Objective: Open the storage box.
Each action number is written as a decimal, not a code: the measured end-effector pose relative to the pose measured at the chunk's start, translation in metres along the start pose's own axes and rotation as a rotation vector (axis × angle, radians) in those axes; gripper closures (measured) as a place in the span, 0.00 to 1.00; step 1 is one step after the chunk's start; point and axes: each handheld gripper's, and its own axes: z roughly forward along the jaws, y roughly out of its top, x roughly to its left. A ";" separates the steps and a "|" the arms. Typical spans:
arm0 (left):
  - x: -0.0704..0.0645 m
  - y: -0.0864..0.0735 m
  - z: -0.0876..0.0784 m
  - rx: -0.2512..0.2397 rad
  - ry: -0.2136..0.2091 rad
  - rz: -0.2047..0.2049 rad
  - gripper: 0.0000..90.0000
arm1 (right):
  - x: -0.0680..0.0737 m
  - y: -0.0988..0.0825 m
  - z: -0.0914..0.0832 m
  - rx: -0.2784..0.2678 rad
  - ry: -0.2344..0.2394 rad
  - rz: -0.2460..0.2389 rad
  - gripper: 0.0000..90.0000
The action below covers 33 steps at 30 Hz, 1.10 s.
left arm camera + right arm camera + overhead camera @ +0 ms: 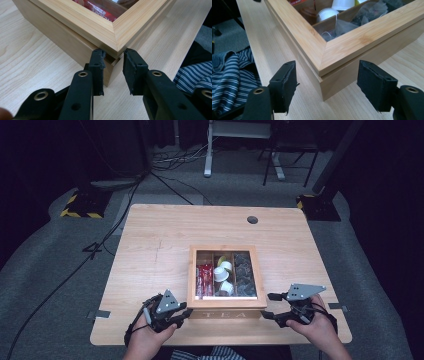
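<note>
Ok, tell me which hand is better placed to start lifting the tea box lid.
Probably left. The left gripper has its jaws closed on the near left corner of the tea box, right at the lid seam. The right gripper stands open, astride the near right corner without touching it.

The tea box (82,30) is cut off by the top edge in the left gripper view, so its compartments are largely out of frame. In the right gripper view, the box's far side runs past the top and right edges. In the high view, the contents of the dark right compartment (244,273) are too small to identify.
</note>
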 end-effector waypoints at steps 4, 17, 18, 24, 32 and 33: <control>0.000 0.000 -0.001 -0.007 0.003 -0.001 0.78 | 0.002 -0.002 0.010 0.009 -0.022 -0.002 0.36; 0.000 0.001 -0.002 -0.023 0.012 0.010 0.78 | 0.005 -0.001 0.021 -0.065 -0.078 0.000 0.36; 0.000 0.001 -0.002 -0.025 0.009 0.007 0.78 | 0.005 -0.001 0.021 -0.068 -0.077 0.002 0.36; 0.000 0.002 -0.002 -0.036 0.009 0.011 0.78 | 0.005 0.001 0.019 -0.072 -0.080 0.012 0.37; -0.001 0.002 -0.001 -0.081 0.014 0.034 0.73 | 0.007 0.007 0.012 -0.081 -0.115 0.019 0.38; -0.001 0.002 -0.001 -0.083 0.022 0.039 0.73 | 0.007 0.007 0.012 -0.081 -0.115 0.019 0.38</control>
